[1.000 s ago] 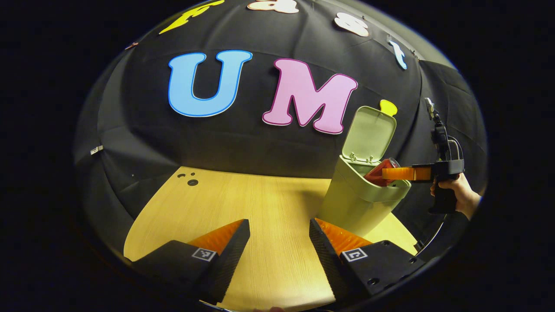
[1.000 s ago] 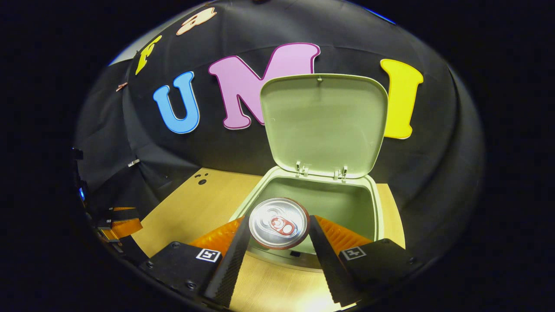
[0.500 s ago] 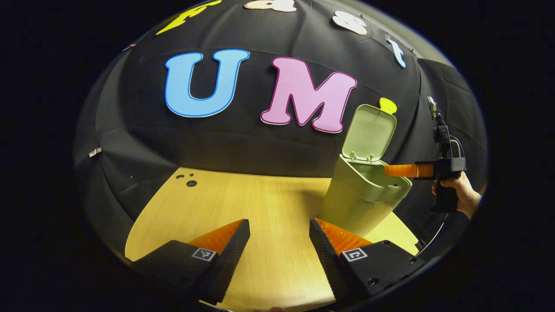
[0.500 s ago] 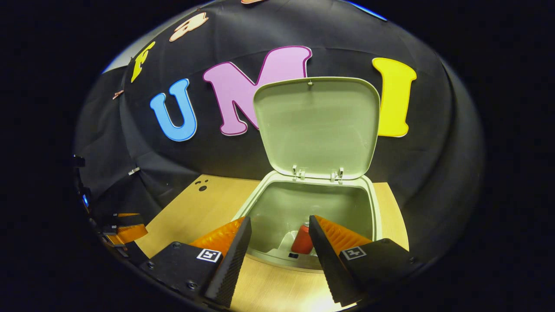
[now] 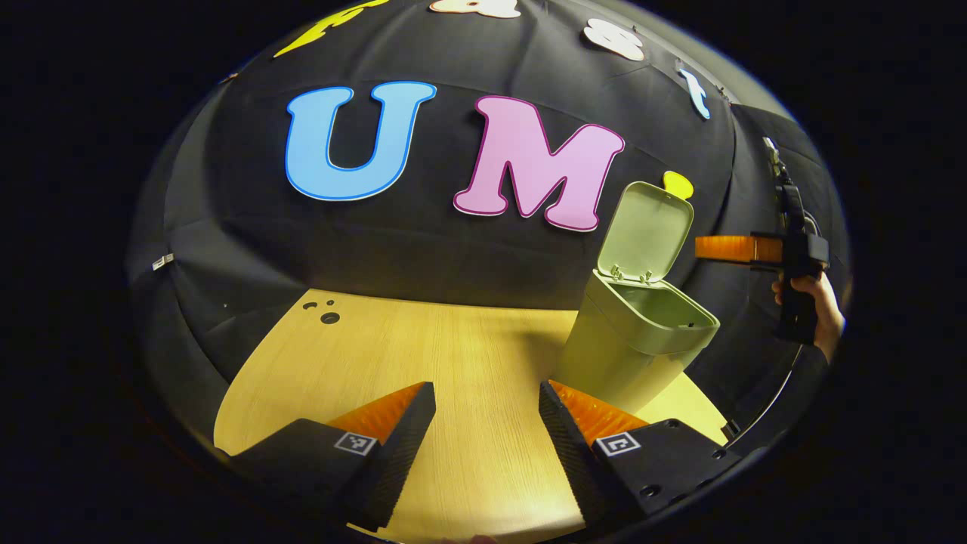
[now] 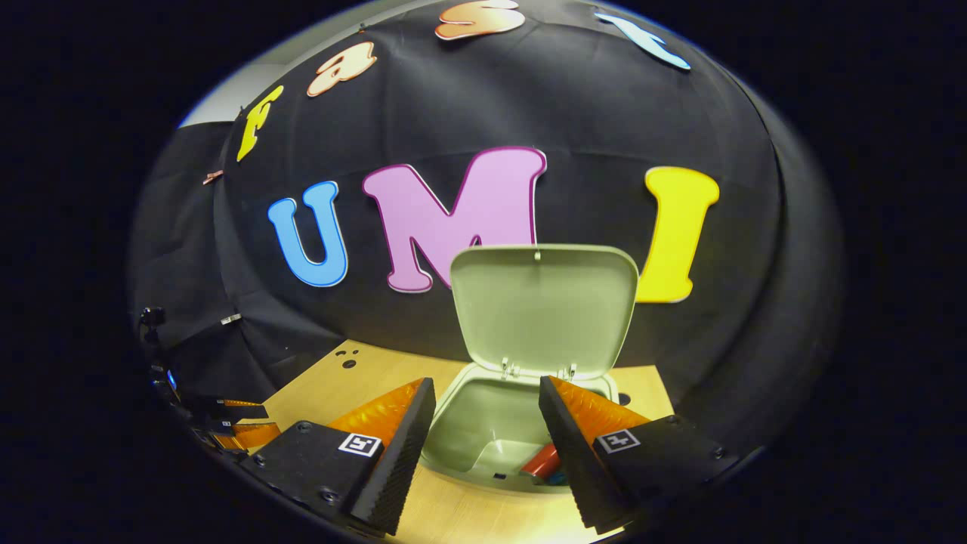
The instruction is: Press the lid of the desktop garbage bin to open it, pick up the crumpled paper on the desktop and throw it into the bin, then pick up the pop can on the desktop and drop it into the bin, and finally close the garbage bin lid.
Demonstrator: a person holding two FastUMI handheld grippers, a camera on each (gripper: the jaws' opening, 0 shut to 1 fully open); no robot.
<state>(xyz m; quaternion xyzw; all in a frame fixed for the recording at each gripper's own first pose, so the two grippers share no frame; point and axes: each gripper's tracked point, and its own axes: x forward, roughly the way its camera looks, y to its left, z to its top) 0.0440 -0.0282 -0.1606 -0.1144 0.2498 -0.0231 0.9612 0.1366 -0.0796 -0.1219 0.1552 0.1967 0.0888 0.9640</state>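
1. Left gripper view: the left gripper (image 5: pixel 487 423) hangs wide open and empty over the tabletop (image 5: pixel 423 355). The bin (image 5: pixel 638 344) stands right, lid (image 5: pixel 646 234) up; a hard push on it could tip the bin.
2. Right gripper view: the right gripper (image 6: pixel 483 423), wide open, holds nothing; the can (image 6: pixel 542 462) lies inside the bin.

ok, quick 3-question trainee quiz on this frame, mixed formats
1. True or false: the bin's lid stands open.
2. Where is the pop can? A) on the table B) inside the bin C) in the right gripper
3. Fill in: both the right gripper and the left gripper are ____ and hold nothing.

Key: 1 true; 2 B; 3 open.
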